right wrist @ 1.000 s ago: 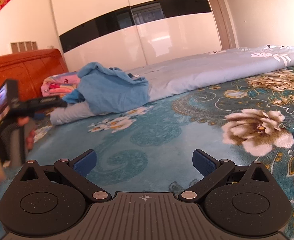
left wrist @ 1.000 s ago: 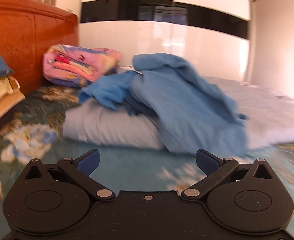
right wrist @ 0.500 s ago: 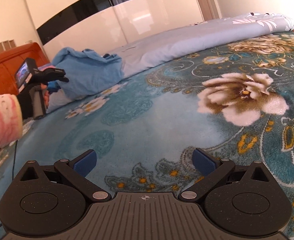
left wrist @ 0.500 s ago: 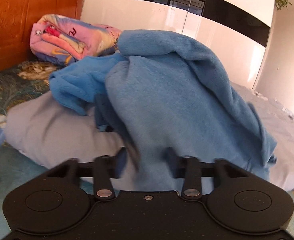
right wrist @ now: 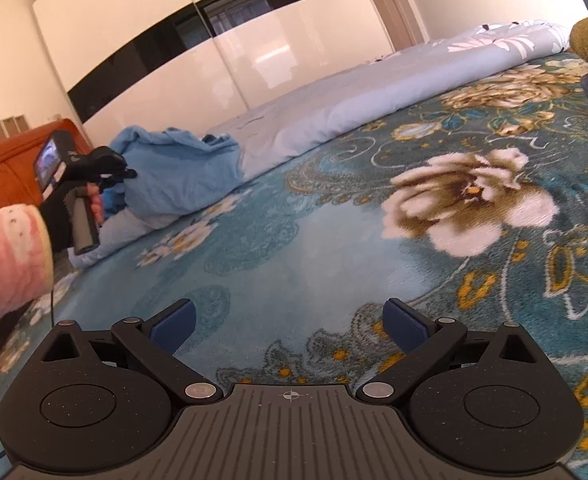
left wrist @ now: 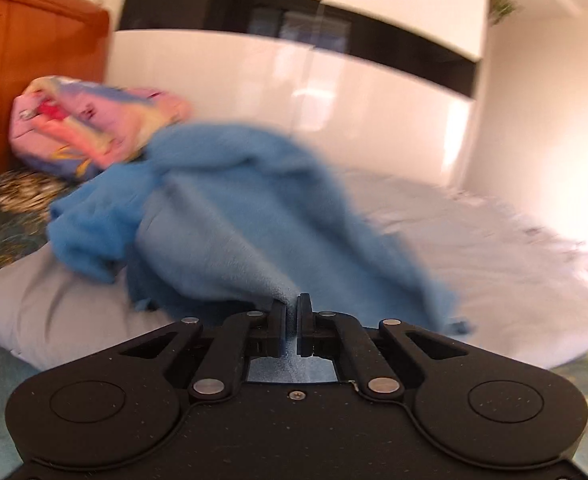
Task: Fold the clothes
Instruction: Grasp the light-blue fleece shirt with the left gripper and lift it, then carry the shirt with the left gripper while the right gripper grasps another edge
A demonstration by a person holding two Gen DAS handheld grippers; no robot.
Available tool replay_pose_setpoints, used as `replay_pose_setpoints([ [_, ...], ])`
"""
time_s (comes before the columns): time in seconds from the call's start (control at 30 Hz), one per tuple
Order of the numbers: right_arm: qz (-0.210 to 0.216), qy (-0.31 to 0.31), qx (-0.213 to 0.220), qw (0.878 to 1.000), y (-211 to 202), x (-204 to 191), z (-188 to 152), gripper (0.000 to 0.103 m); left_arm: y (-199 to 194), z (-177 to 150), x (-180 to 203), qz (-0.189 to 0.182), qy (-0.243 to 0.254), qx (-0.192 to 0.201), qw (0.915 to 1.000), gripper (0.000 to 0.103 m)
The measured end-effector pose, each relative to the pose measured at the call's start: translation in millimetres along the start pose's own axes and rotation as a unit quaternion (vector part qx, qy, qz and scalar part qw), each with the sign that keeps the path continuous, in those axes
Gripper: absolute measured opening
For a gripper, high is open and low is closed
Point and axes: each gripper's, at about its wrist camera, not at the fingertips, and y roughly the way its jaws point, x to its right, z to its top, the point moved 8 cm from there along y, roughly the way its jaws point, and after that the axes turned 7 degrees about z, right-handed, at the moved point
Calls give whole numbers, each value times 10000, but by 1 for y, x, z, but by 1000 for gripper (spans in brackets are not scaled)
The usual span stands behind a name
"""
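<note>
The left gripper [left wrist: 291,312] is clenched on the blue garment's [left wrist: 229,208] near edge; the right gripper [right wrist: 289,324] hangs released over the floral blanket [right wrist: 334,248]; next, probably spreading the garment flat

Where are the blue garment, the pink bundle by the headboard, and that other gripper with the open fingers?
blue garment [left wrist: 253,200], left wrist view, on its raised middle fold.
pink bundle [left wrist: 93,128], left wrist view, on its patterned front.
right gripper [right wrist: 289,324], right wrist view, midway between its open fingertips.
</note>
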Motion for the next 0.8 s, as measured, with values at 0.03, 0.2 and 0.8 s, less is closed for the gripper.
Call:
replay_pose_setpoints([
  [0.03,-41,13,48,10000,-4,0,2,101,-13,5,6,-197,-41,66,9998,1],
  [0.2,-214,151,139,9996,-23,-3,3,102,-94,23,40,-1194,3,300,9924,1],
  [0.8,292,-672,824,9939,-126,-93,18,102,-420,-33,42,-2789,270,198,9597,1],
])
